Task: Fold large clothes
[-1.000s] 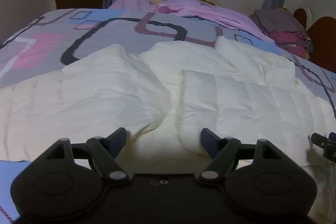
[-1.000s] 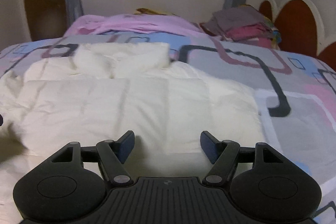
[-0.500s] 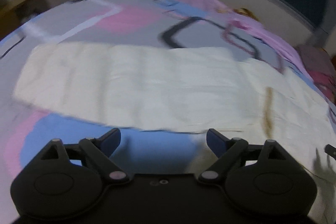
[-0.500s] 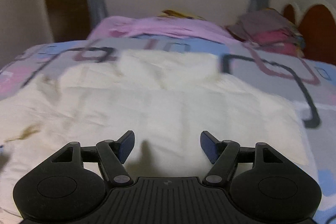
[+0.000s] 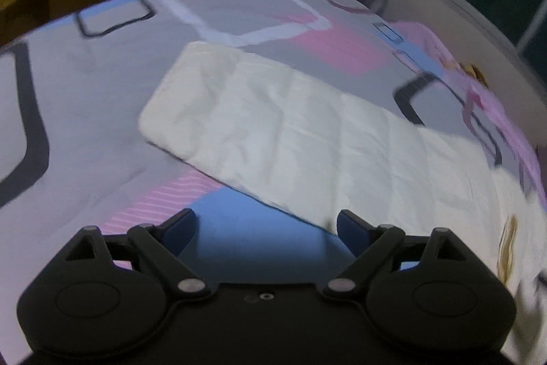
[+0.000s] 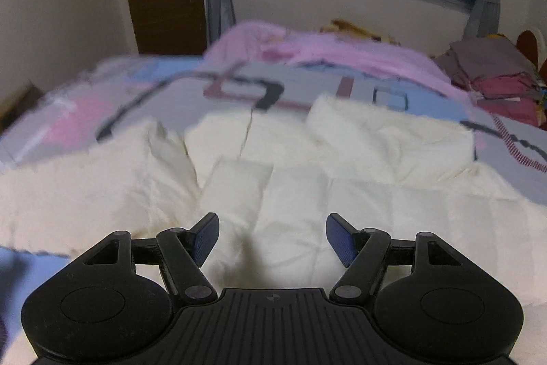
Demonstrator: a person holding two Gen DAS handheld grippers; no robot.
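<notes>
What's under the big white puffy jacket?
The jacket lies on the patterned bedsheet, which shows all around it. Whatever is directly beneath stays hidden by the padding.

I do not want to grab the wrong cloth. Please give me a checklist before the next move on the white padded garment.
1. Left tool open and empty: ok.
2. Right tool open and empty: ok.
3. White padded garment lies spread on the bed cover: ok.
4. Long white sleeve lies flat, nothing on top of it: ok.
5. Left tool lined up with the sleeve edge: not ok; it is over bare cover, only its right finger near the edge.
6. Body already folded evenly: cannot tell, the right view is blurred.
</notes>
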